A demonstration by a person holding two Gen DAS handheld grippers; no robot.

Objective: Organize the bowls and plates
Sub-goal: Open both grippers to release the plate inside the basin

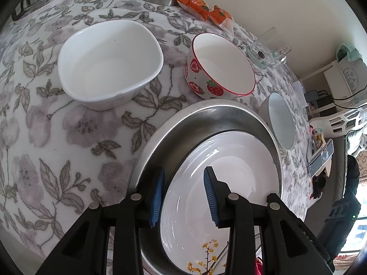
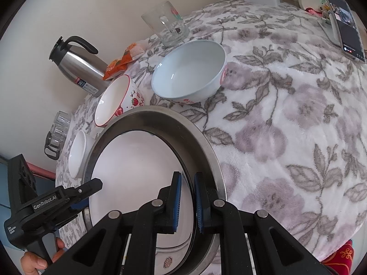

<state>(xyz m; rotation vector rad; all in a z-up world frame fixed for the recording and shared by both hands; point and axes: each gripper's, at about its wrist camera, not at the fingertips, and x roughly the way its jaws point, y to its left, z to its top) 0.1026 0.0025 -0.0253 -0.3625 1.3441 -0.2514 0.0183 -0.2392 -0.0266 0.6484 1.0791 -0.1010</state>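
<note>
Floral-clothed bench (image 2: 286, 119): right claw (image 2: 187, 201) clamps the white plate (image 2: 137, 171) nested in the steel pan (image 2: 206, 146); left claw (image 1: 183, 194), open, straddles its rim, apparently releasing.

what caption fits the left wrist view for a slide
Left hand-held gripper open astride the white plate's rim inside the steel pan.

White plate (image 1: 220, 183) nested in steel dish (image 1: 160, 137) (bowls (image 1: 110, 61) nearby).

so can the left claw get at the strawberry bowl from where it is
Probably yes. The left claw stands open over the white plate in the steel tray, and the strawberry bowl sits upright just beyond the tray's far rim, with nothing between them.
</note>
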